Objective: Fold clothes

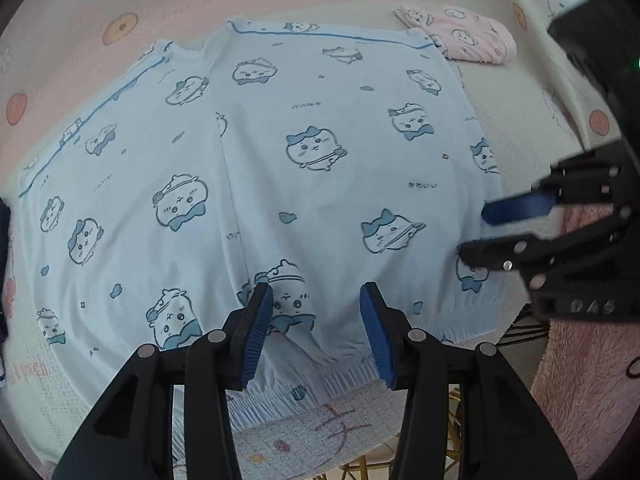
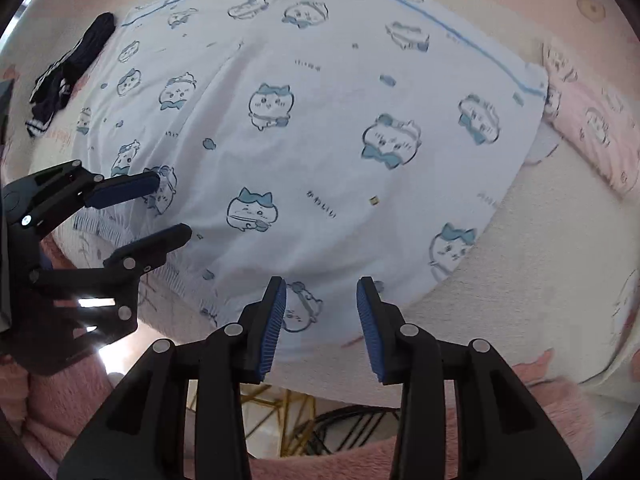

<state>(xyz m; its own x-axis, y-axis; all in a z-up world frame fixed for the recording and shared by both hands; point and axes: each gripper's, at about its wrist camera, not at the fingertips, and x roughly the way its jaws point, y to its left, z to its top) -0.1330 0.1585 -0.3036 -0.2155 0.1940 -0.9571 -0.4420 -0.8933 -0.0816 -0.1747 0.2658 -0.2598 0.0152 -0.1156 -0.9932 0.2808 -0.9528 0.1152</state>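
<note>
Light blue shorts with cartoon cat prints (image 1: 312, 152) lie flat on a pink printed sheet, the elastic waistband (image 1: 340, 376) nearest me. They also show in the right wrist view (image 2: 320, 120). My left gripper (image 1: 316, 332) is open and empty, hovering over the waistband near its middle. My right gripper (image 2: 320, 324) is open and empty over the near right corner of the shorts. It shows in the left wrist view (image 1: 476, 232) at the right edge of the shorts. The left gripper shows in the right wrist view (image 2: 172, 208) at the left.
A folded pink garment (image 1: 464, 36) lies at the far right, also in the right wrist view (image 2: 592, 128). A dark navy garment (image 2: 68, 76) lies left of the shorts. A fluffy pink blanket (image 2: 520, 420) covers the near edge, with a gold wire frame (image 2: 288, 428) below.
</note>
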